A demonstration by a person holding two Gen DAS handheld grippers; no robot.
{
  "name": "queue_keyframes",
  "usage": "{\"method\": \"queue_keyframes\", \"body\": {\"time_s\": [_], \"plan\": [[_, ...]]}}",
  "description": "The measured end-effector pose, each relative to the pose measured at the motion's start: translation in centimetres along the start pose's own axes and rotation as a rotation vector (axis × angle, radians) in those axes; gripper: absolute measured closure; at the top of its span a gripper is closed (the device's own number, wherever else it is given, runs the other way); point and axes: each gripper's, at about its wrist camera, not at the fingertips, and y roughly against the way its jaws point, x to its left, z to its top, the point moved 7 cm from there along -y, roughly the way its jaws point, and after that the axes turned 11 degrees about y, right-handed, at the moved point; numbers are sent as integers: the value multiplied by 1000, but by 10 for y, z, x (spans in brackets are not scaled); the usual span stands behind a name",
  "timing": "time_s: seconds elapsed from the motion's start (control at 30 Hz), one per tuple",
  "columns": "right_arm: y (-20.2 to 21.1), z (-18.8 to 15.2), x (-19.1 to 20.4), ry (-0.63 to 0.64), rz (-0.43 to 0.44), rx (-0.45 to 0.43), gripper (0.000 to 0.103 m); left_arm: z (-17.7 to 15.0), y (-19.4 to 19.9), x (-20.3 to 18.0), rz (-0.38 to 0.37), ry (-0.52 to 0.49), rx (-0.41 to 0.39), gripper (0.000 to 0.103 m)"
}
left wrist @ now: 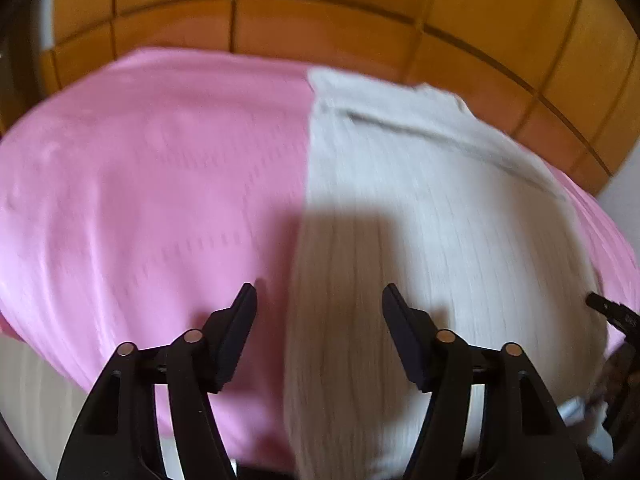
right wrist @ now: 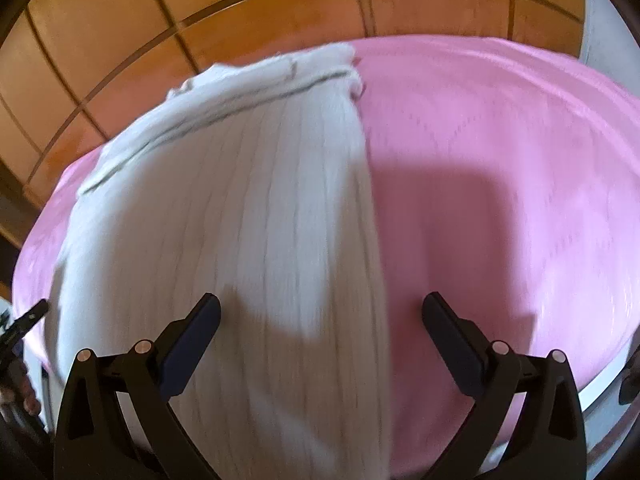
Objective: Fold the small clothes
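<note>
Garment flat on pink cloth, fingers apart.

A pale grey ribbed knit garment lies flat on a pink cover, folded into a long strip with one straight edge. That edge runs away between the tips of the left gripper and the right gripper, ending in a bunched, seamed end farthest off.

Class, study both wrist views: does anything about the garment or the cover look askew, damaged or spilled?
Nothing stands out. The white ribbed garment lies flat on the pink cover with one long edge straight; only its far end is bunched into a few folds. No stain or tear shows, though both views are blurred.
</note>
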Motion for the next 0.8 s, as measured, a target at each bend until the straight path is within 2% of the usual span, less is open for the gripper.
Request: {"method": "queue_keyframes", "body": {"time_s": [0.13,0.17,0.2,0.23,0.27,0.3,0.33,0.37,0.4,0.5,0.6,0.73,0.8], "plan": [[15,-28,4,-32,101,40,3,-30,9,6,-72,-14,74,54],[17,-33,4,-43,126,48,8,-35,12,7,-93,-14,89,56],[19,-39,6,-52,152,57,18,-40,14,8,-117,-13,109,58],[20,-43,8,-52,168,68,23,-45,15,8,-138,-10,133,59],[21,-45,10,-46,172,75,35,-48,15,8,-146,-11,146,60],[22,-47,12,-38,172,82,48,-50,14,8,-151,-14,159,71],[22,-49,15,-22,177,96,55,-53,13,8,-151,-23,171,88],[21,-47,18,-8,189,108,71,-53,14,8,-155,-30,176,96],[21,-47,21,4,206,120,89,-53,17,8,-170,-26,173,98],[31,-38,30,13,272,105,90,-47,29,6,-225,-12,158,98],[47,-16,41,1,366,38,90,-32,47,0,-337,50,137,98],[55,26,45,-63,464,-68,90,8,67,-18,-508,111,61,98],[49,46,41,-114,475,-101,90,27,63,-26,-528,116,31,98]]}}
